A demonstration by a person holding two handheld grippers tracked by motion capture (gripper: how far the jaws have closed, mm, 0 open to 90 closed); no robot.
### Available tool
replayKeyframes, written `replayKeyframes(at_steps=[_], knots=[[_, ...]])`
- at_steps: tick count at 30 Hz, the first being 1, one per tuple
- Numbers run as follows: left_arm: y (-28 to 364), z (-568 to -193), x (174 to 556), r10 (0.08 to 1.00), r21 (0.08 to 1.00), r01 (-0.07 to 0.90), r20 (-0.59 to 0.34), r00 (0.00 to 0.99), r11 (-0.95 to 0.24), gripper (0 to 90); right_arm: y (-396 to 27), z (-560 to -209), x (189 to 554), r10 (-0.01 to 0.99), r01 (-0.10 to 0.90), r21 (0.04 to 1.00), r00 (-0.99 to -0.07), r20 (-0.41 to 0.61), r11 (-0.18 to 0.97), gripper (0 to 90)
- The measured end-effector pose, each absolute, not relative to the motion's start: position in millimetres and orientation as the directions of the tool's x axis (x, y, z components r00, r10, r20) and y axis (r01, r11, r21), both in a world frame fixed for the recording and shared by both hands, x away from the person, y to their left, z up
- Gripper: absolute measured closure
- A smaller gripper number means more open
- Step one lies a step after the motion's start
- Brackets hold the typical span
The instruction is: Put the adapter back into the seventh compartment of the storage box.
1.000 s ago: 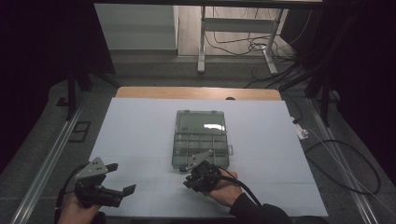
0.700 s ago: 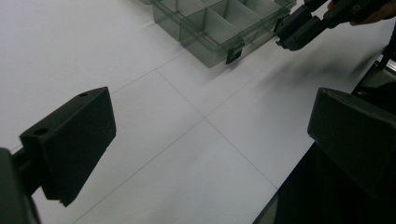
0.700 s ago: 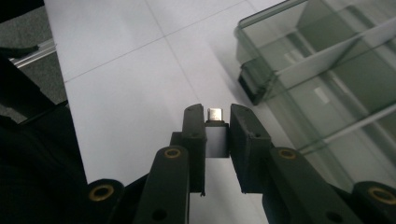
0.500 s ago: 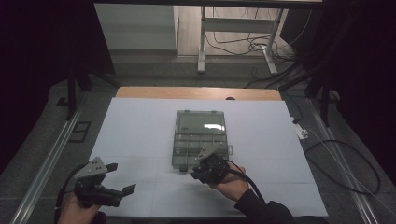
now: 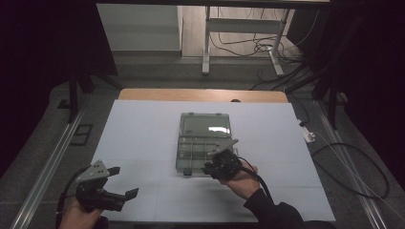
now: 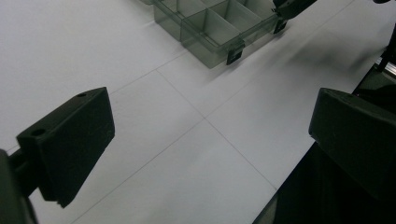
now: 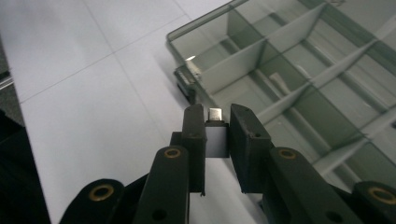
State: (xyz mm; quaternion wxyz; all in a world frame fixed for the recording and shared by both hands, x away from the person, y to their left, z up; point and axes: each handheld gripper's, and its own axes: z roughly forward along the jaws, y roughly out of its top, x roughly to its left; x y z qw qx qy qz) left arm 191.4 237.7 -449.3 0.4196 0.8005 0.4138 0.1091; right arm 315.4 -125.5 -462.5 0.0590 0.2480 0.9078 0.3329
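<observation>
1. We are holding a small grey block with a metal tip [image 7: 215, 133], something like a USB adapter, in the right tongs [image 7: 216, 140]. The two jaws are pressing on its sides, so the grip looks firm to us.

2. We are carrying that piece over the near edge of the clear compartment box [image 5: 203, 148], which is lying open on the white desk [image 5: 143, 129] with its lid folded back on the far side. In the high view the right tongs [image 5: 220, 164] are hovering at the box's near right corner.

3. In the right gripper view we are seeing the compartments nearest the piece as bare; the farther ones are too dim for us to tell whether anything is lying in them.

4. We are keeping the left tongs [image 5: 117, 183] spread wide with nothing between the jaws, well apart from the box at the near left of the desk.

5. We are judging the pick-up as done and the placing as not yet done: the piece is sitting between the jaws and above the box rim, not in a compartment.

6. We are reckoning that what is left is lowering the piece into a chosen compartment, letting go, and possibly closing the lid.
</observation>
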Motion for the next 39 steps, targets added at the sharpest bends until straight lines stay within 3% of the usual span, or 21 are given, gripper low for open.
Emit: replayKeyframes(at_steps=[39], knots=[[238.7, -449.9, 193.3, 0.761, 0.754, 0.588, -0.188, 0.621, -0.293, 0.5, -136.2, -485.3, 347.1, 0.594, 0.460, 0.629, -0.805, -0.003, 0.627, 75.0]])
